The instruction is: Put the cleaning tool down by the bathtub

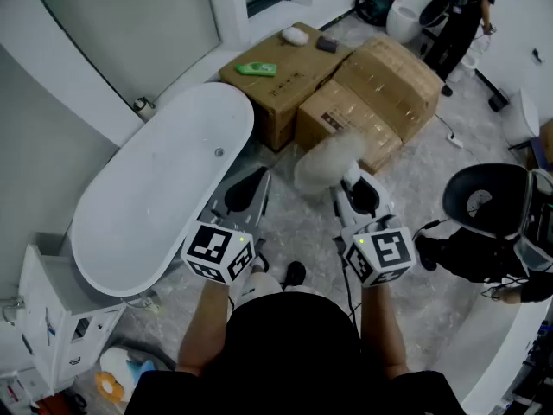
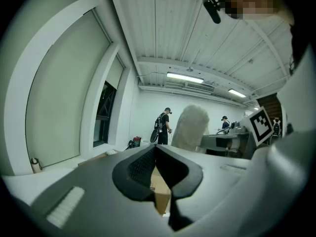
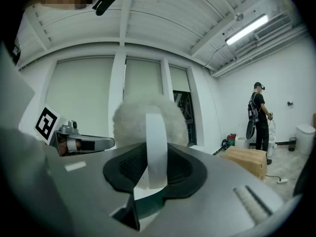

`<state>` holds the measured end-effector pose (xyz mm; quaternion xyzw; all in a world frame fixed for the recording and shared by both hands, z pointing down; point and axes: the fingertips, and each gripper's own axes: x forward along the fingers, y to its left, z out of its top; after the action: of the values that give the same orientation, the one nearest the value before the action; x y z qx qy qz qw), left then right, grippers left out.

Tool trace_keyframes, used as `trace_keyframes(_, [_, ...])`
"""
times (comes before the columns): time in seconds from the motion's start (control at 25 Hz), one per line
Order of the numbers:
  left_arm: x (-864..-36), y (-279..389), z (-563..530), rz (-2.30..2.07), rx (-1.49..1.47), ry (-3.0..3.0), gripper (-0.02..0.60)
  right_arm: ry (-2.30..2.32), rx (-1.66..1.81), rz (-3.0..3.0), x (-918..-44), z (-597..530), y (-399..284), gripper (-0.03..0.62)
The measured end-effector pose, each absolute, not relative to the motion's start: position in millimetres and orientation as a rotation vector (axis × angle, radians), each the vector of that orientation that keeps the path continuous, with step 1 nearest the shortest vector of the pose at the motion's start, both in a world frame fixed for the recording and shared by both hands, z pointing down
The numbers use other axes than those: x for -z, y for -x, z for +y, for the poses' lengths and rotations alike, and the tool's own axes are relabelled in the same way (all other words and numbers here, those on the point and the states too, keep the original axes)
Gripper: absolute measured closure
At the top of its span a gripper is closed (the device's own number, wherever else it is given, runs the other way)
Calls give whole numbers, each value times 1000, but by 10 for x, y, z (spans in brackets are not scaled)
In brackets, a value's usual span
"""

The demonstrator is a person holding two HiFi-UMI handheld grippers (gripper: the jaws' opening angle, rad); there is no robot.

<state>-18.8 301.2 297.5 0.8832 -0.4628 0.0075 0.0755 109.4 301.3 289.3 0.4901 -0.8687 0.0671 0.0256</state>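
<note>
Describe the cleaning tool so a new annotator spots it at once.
Start at the long white bathtub at the left of the head view; brown cardboard boxes stand to its right. In front of the boxes, the duster sticks out of the right hand-held gripper. It alone is a fluffy white puff on a flat white handle.
</note>
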Motion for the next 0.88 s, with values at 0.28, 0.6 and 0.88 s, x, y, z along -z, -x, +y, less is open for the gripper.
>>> trace_keyframes(0.28, [-2970,193,3082,-1405,-10,-2647,584,-1513,-198,-2681,-2921,3142,-1137,496])
trace_keyframes(0.6, [-2971,139,3143,-1430,-1,-2629,584,-1503,-246,-2734,-2929,3236,-1174,494])
trace_keyframes(0.88, [-3068,140,3065,-1428,-26,-2593,583,-1505,-264,-2773,-2922,3183,-1133,494])
